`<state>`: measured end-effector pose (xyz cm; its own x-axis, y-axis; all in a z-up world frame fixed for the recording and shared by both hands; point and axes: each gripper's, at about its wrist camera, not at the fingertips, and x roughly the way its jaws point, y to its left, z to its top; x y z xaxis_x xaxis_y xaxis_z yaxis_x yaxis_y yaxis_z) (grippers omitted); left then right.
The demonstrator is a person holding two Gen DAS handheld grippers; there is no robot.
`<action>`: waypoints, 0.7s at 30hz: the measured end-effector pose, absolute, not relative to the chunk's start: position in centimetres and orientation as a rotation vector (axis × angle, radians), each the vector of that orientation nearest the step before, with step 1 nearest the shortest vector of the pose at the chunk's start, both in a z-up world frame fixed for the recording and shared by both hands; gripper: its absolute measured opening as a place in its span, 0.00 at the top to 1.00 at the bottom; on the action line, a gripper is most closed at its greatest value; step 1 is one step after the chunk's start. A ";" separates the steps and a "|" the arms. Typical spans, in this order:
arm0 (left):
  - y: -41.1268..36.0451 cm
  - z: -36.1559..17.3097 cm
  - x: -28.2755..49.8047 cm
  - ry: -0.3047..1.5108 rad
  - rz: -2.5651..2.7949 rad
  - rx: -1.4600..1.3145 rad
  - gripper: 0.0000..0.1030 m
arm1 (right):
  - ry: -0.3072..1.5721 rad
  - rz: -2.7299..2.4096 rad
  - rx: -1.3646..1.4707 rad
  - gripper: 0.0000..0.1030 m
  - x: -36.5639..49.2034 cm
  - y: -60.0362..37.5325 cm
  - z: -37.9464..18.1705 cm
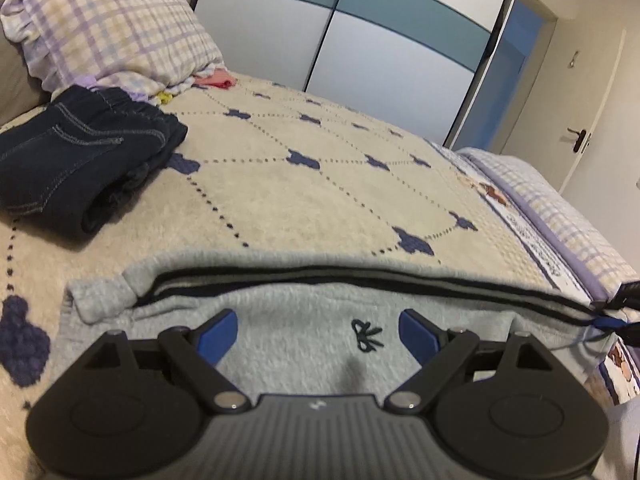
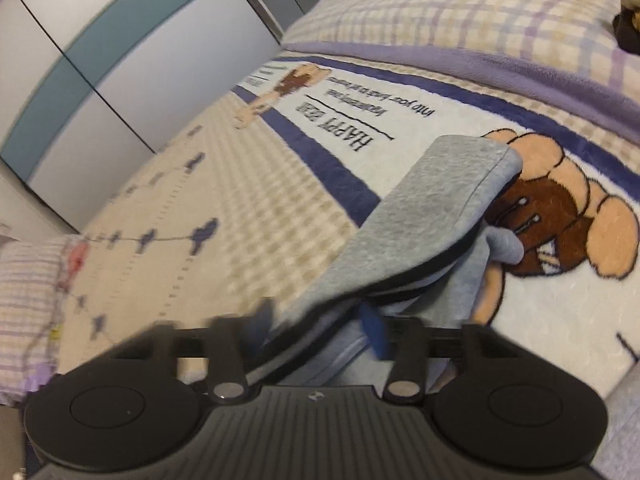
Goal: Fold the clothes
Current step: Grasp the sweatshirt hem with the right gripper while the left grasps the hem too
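A grey fleece garment (image 1: 304, 320) with dark trim lies on the bed, a small dark bow stitched on it. My left gripper (image 1: 318, 330) is open just above it, its blue pads to either side of the bow, holding nothing. In the right wrist view my right gripper (image 2: 320, 330) is shut on an edge of the grey garment (image 2: 424, 208), and the cloth is lifted and folded over. Its left pad is blurred and partly hidden by the cloth. The right gripper's tip also shows in the left wrist view (image 1: 612, 322) at the garment's right corner.
Folded dark jeans (image 1: 76, 164) lie at the bed's left. A checked pillow (image 1: 112, 28) is behind them, with a pink item (image 1: 218, 78) beside it. The beige blanket (image 1: 320, 168) covers the bed. Wardrobe doors (image 1: 380, 40) stand beyond. A checked quilt (image 2: 480, 12) lies at the far right.
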<state>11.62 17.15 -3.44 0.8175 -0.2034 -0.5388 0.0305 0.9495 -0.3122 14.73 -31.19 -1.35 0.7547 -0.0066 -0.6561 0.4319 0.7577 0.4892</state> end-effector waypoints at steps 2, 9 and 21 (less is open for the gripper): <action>17.5 -3.1 11.5 0.576 -0.118 -0.303 0.14 | 0.690 -0.259 0.677 0.90 15.9 -31.2 -1.2; 19.4 -1.6 11.1 0.511 -0.049 -0.232 0.13 | 0.659 -0.240 0.531 0.96 21.9 -29.1 1.5; 23.9 -3.6 13.4 0.635 -0.005 -0.354 0.14 | 0.790 -0.252 0.322 0.94 32.6 -26.4 -0.7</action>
